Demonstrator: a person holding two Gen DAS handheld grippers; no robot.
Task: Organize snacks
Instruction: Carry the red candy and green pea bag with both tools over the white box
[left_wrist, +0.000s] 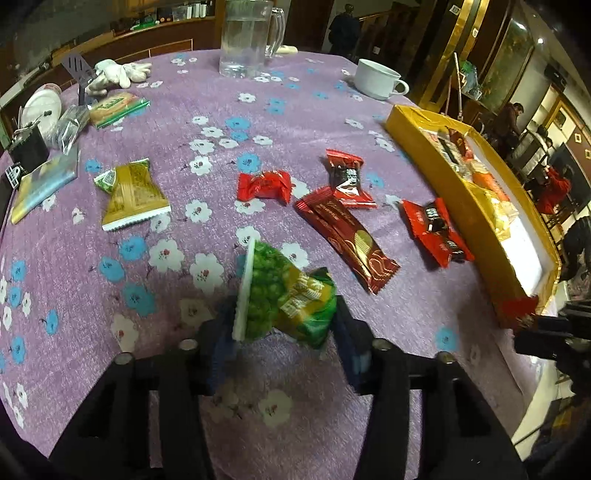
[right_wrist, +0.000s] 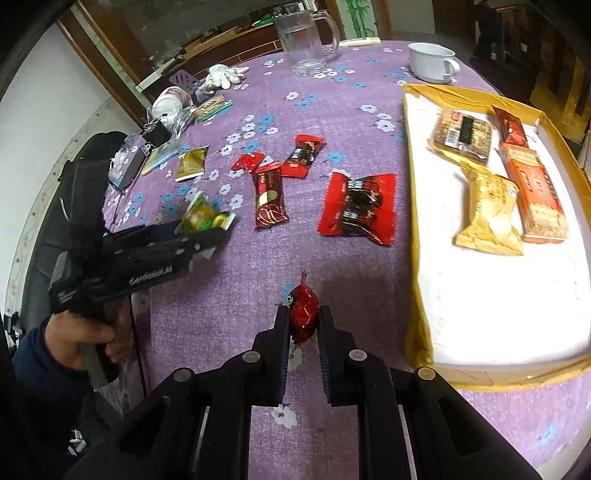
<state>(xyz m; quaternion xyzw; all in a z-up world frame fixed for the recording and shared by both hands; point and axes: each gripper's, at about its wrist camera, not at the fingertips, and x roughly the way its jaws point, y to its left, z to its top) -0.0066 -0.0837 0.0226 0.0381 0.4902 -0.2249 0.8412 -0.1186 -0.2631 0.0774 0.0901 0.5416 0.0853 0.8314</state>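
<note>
The left hand-held gripper pinches a green pea snack packet between its pads, with the packet's white crimped edge at about ten o'clock and its body tilted over the tabletop. The packet looks light and crinkly, puffed with air, so a grip across its middle may slip or crush the contents; the flat sealed edge seems the surer place to hold.

The right hand-held gripper is pressed together on a small red foil-wrapped candy, its twisted tail pointing to twelve o'clock. The candy is probably hard under slick foil, so squeezing across its widest part should keep it from squirting out.

In the right wrist view, the yellow-rimmed tray lies at two to three o'clock of that candy, already holding several packets. Loose snacks remain at about twelve o'clock on the cloth: a red double candy pack and a dark red wafer bar. Both are flat and limp, so best taken by an edge.
</note>
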